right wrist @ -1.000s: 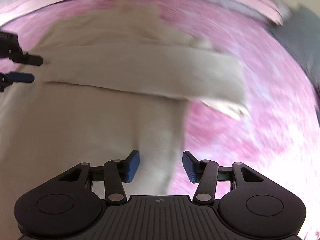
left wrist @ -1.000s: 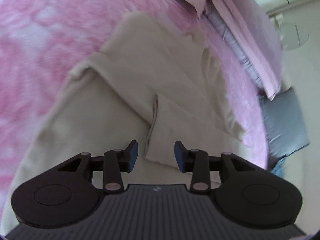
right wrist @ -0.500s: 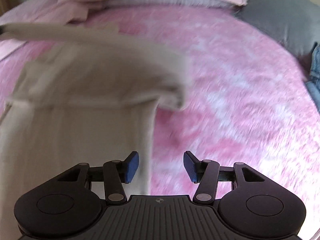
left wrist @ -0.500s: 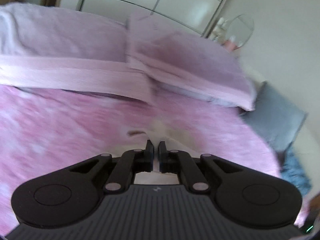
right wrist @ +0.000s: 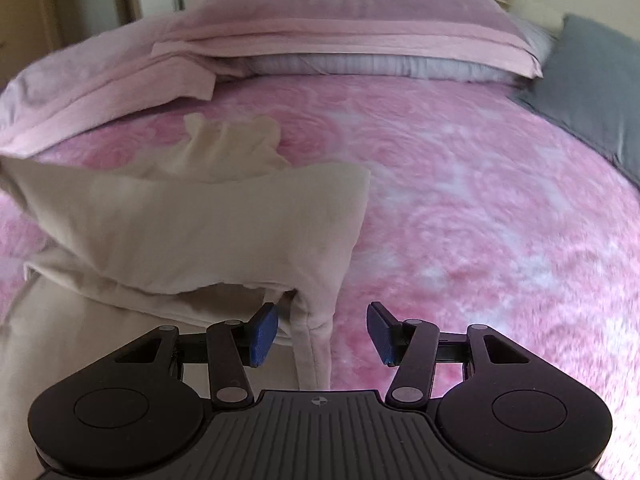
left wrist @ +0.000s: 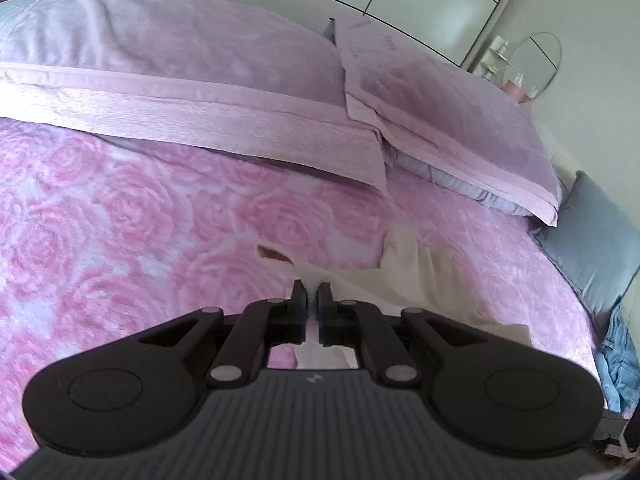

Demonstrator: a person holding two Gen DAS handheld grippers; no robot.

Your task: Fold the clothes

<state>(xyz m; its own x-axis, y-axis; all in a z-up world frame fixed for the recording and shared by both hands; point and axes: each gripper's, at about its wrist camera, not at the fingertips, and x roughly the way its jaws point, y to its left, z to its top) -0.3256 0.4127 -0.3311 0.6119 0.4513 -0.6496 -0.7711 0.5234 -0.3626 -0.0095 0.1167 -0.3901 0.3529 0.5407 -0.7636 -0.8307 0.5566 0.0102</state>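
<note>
Low in the left wrist view, left gripper (left wrist: 312, 294) with fingers (left wrist: 298, 300) pressed together, pinching a fold of the cream garment (left wrist: 420, 276), cloth hanging below them and trailing toward lower right of the frame. Low in the right wrist view, right gripper (right wrist: 322, 330) with blue-padded fingers (right wrist: 262, 332) spread, gripping nothing, a hemmed edge of the same cream garment (right wrist: 192, 224) lying between them nearer the left one. Across left half of that frame, garment raised in a broad flap, lower layers spread on the pink rose-patterned bedspread (right wrist: 480, 200). Further up, pale pink pillows (left wrist: 180, 80); at right edge, grey cushion (left wrist: 592, 248) and blue denim (left wrist: 618, 356).
</note>
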